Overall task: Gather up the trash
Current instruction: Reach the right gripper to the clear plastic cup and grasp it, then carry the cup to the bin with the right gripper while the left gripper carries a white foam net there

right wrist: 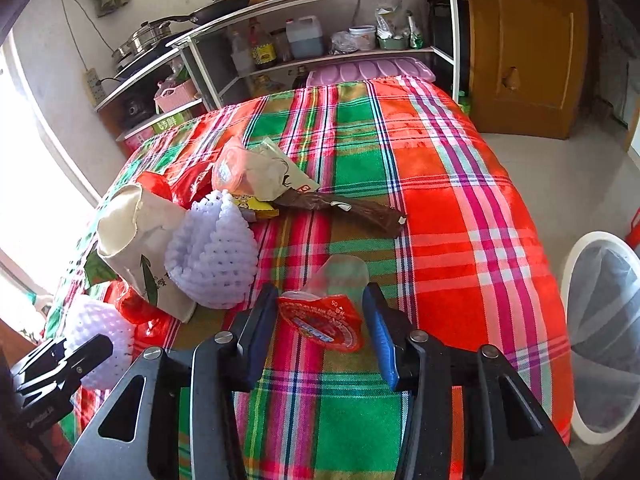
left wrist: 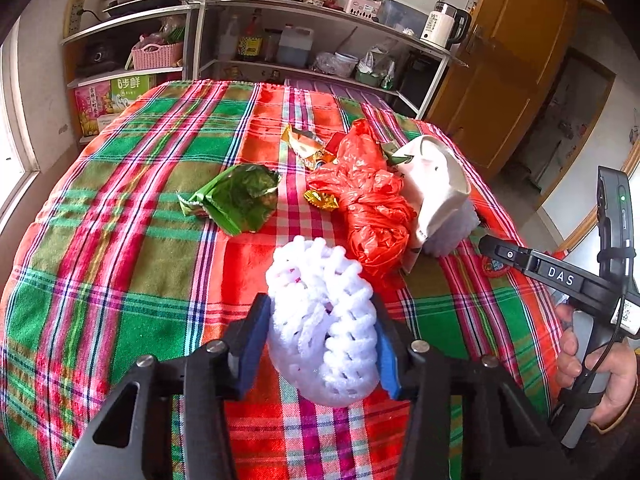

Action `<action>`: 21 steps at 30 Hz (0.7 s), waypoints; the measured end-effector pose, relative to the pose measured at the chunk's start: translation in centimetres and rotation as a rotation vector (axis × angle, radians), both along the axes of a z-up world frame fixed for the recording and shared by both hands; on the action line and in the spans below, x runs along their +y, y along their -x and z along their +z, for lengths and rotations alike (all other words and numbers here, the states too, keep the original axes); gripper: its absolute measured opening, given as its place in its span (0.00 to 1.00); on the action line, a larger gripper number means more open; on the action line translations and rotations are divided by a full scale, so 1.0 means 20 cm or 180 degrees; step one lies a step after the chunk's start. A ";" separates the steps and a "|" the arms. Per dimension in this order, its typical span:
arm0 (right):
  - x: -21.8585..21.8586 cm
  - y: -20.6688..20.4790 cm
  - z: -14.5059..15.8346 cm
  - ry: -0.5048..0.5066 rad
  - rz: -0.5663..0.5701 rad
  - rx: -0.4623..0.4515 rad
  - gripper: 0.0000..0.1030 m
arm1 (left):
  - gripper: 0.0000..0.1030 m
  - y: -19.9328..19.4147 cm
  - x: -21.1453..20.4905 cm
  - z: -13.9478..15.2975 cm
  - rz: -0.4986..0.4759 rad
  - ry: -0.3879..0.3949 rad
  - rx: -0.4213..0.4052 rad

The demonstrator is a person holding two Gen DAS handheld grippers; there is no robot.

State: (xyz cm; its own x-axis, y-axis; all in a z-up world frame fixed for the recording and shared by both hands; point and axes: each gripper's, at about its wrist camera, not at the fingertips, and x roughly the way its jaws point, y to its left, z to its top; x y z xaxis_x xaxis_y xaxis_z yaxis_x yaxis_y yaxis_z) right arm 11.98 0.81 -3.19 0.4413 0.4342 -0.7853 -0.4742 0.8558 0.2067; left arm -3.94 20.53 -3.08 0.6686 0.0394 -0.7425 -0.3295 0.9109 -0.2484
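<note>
My left gripper (left wrist: 322,320) is shut on a white foam fruit net (left wrist: 324,320), held above the plaid tablecloth (left wrist: 120,208); it also shows in the right wrist view (right wrist: 98,330). My right gripper (right wrist: 320,320) is shut on a clear jelly cup with a red peeled lid (right wrist: 324,312). On the table lie a green wrapper (left wrist: 240,196), an orange plastic bag (left wrist: 372,204), a crushed white paper cup (left wrist: 436,184), a second foam net (right wrist: 212,256), a brown wrapper (right wrist: 352,208) and yellow wrappers (left wrist: 308,146).
A white bin lined with a clear bag (right wrist: 604,332) stands on the floor right of the table. Kitchen shelves (left wrist: 280,32) with bottles and pans stand behind the table. A wooden door (left wrist: 512,60) is at the right.
</note>
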 end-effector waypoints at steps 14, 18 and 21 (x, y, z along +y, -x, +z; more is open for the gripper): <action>-0.11 0.07 0.08 -0.0251 -0.0054 -0.0131 0.42 | 0.34 0.02 -0.12 0.12 -0.0149 -0.0247 -0.0174; -0.17 0.11 0.13 -0.0291 -0.0068 -0.0238 0.42 | 0.34 0.02 -0.21 0.18 -0.0296 -0.0334 -0.0282; -0.23 0.15 0.19 -0.0336 -0.0100 -0.0331 0.42 | 0.34 -0.01 -0.27 0.23 -0.0403 -0.0407 -0.0347</action>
State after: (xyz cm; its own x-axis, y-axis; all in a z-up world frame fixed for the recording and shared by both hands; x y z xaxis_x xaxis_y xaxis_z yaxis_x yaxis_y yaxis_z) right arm 8.98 -3.78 0.66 0.5326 0.4967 -0.6852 -0.4711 0.8466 0.2476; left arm -3.74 15.08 1.53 0.7504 0.0393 -0.6598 -0.1880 0.9697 -0.1560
